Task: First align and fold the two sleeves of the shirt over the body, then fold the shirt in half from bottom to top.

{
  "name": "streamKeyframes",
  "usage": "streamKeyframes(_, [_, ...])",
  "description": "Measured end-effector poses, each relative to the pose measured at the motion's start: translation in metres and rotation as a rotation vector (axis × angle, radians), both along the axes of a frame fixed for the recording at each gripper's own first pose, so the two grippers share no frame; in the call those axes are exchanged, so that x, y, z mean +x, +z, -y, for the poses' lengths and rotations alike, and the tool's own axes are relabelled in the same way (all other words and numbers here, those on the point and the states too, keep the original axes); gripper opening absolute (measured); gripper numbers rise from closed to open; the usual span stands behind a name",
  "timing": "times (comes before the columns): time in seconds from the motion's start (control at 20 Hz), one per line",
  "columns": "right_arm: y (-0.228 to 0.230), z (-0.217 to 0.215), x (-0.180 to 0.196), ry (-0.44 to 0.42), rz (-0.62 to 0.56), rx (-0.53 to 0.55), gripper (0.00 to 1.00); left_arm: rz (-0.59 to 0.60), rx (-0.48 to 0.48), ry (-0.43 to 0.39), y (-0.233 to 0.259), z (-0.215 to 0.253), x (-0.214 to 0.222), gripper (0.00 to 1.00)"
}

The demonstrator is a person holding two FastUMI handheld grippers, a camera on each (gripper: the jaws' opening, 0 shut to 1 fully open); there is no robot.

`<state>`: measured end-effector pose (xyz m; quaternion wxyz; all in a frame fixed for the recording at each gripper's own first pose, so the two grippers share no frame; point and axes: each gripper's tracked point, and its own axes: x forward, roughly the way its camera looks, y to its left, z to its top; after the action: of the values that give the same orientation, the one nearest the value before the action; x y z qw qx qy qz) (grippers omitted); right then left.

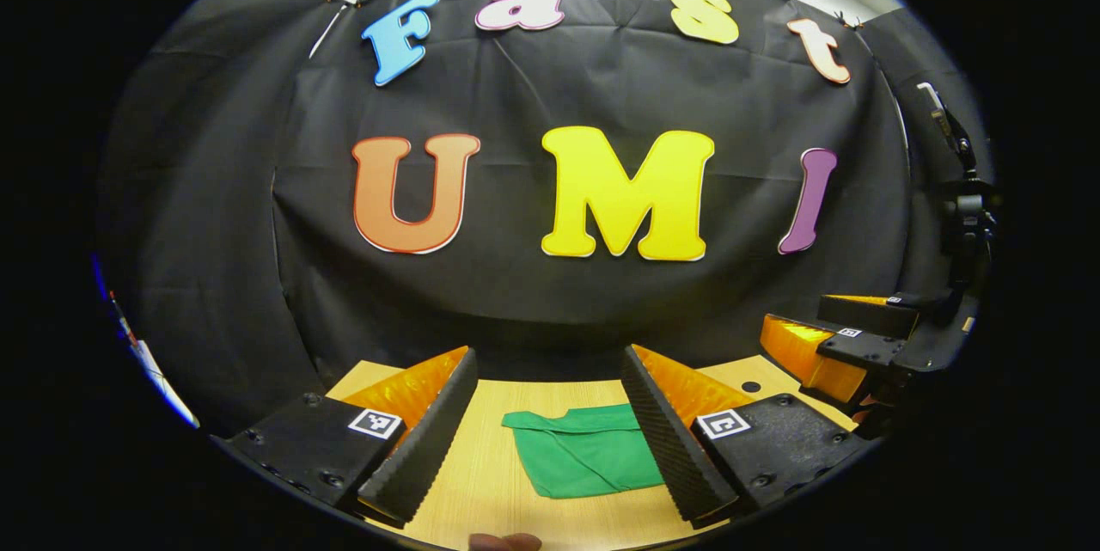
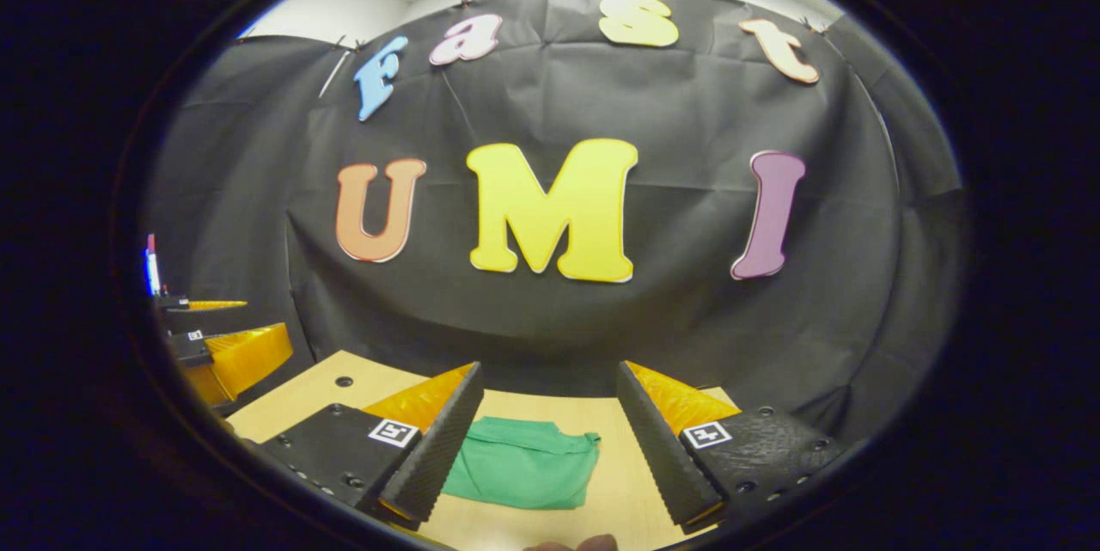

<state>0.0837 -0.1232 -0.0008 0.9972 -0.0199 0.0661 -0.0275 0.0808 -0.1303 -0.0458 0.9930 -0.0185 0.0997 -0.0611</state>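
Ribbed pads line the inner faces of the left gripper point(image 1: 550, 439), whose two fingers stand spread wide apart at the bottom of the left gripper view, holding nothing. Green shirt point(image 1: 584, 452): a folded bundle lying flat on the wooden table point(image 1: 481, 482), seen through the gap between those fingers; its right edge passes behind the right-hand finger point(image 1: 670, 439) as the view frames it, and a strip of bare tabletop separates its left edge from the left-hand finger point(image 1: 421, 448). Whether the cloth touches either finger cannot be told, since the gripper appears to sit above and short of it. Right gripper point(image 2: 546, 439): fingers likewise spread wide, empty, at the bottom of the right gripper view. In that view the shirt point(image 2: 524, 463) lies in the gap toward the left-hand finger point(image 2: 434, 452), its left edge hidden behind that finger, with open table point(image 2: 619, 474) between it and the other finger. Each gripper appears in the other's view at the side: the right gripper point(image 1: 846, 345) at the right edge of the left gripper view, the left gripper point(image 2: 223, 345) at the left edge of the right gripper view, both well apart from the shirt. A fingertip point(image 1: 505, 541) shows at the bottom edge of the left gripper view. Black cloth wall point(image 1: 601, 87) stands behind the table's far edge.
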Motion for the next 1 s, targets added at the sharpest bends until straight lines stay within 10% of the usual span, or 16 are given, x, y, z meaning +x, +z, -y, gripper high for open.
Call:
streamKeyframes(0.35, [0.006, -0.043, -0.08, 0.007, 0.022, 0.071, 0.96, 0.042, -0.015, -0.026, 0.031, -0.005, -0.048, 1.0])
streamKeyframes(1.0, [0.01, -0.047, -0.099, -0.027, 0.03, 0.065, 0.95, 0.032, -0.018, -0.003, 0.027, -0.025, -0.062, 1.0])
